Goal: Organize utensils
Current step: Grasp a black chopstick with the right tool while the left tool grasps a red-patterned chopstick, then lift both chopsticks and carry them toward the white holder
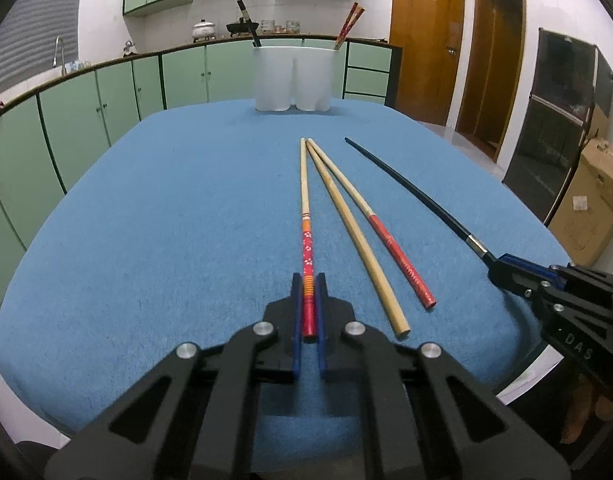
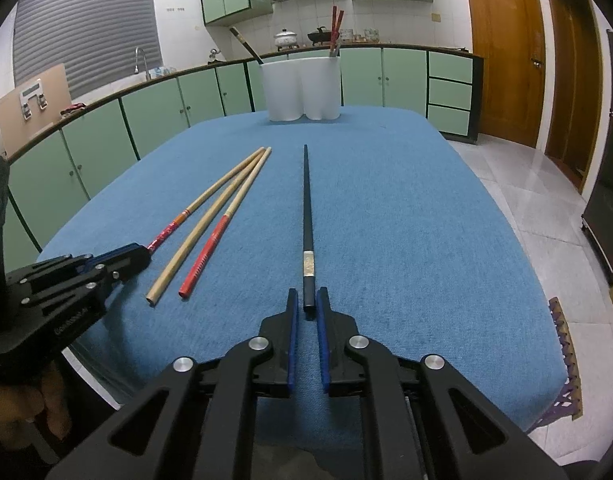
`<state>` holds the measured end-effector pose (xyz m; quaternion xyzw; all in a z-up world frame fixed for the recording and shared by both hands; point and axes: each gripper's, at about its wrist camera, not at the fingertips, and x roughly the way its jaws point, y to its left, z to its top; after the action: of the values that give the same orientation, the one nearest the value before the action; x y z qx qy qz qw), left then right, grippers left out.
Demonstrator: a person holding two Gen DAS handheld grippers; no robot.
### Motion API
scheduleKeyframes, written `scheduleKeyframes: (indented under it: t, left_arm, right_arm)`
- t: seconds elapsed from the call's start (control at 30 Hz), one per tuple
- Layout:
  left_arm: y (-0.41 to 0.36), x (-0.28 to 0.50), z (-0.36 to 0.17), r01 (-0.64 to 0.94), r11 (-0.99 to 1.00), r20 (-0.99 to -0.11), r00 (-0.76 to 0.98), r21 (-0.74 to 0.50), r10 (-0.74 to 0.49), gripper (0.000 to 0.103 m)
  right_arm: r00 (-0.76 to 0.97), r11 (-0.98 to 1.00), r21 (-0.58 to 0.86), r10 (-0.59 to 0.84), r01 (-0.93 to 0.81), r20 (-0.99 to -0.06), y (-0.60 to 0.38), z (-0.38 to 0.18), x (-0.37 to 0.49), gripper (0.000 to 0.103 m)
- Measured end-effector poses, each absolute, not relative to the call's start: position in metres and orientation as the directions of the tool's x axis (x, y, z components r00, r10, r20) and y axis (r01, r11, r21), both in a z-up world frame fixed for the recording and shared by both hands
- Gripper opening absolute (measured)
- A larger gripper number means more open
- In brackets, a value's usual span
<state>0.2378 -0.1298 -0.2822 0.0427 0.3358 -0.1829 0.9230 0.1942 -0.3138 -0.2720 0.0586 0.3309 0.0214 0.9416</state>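
Observation:
Several chopsticks lie on the blue table (image 1: pixel 146 220). My left gripper (image 1: pixel 309 280) is shut on the red flowered end of a bamboo chopstick (image 1: pixel 305 208); it also shows in the right wrist view (image 2: pixel 210 194). My right gripper (image 2: pixel 307 296) is shut on the end of a black chopstick (image 2: pixel 307 208), seen in the left wrist view too (image 1: pixel 406 188). A plain bamboo chopstick (image 1: pixel 354 232) and a red-handled chopstick (image 1: pixel 382 236) lie between them. A white two-cup holder (image 1: pixel 293 78) at the far edge holds a black chopstick (image 1: pixel 248 26) and red chopsticks (image 1: pixel 348 26).
Green kitchen cabinets (image 1: pixel 86 108) run behind and left of the table. Wooden doors (image 1: pixel 426 40) and a dark cabinet (image 1: pixel 554 120) stand to the right, with a cardboard box (image 1: pixel 590 200) by the table edge. The tiled floor (image 2: pixel 526 184) lies to the right.

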Motion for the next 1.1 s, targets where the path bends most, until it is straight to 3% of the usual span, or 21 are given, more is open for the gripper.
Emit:
scheduleKeyframes:
  t: [0.5,1.1]
  left_arm:
    - [-0.103,0.226,-0.23,0.316,0.939,-0.613,0.717,-0.137,-0.331,0.005]
    - [-0.088,0.218,-0.156,0.341,0.934,-0.526,0.779,-0.101,-0.341,0.005]
  right_arm:
    - [0.819,0.989,0.145,0.095,-0.014,-0.566,-0.316,-0.225,0.173,0.006]
    - [0.889,0.994,0.085,0.095,-0.063,-0.447,-0.309,-0.138,0.175,0.006]
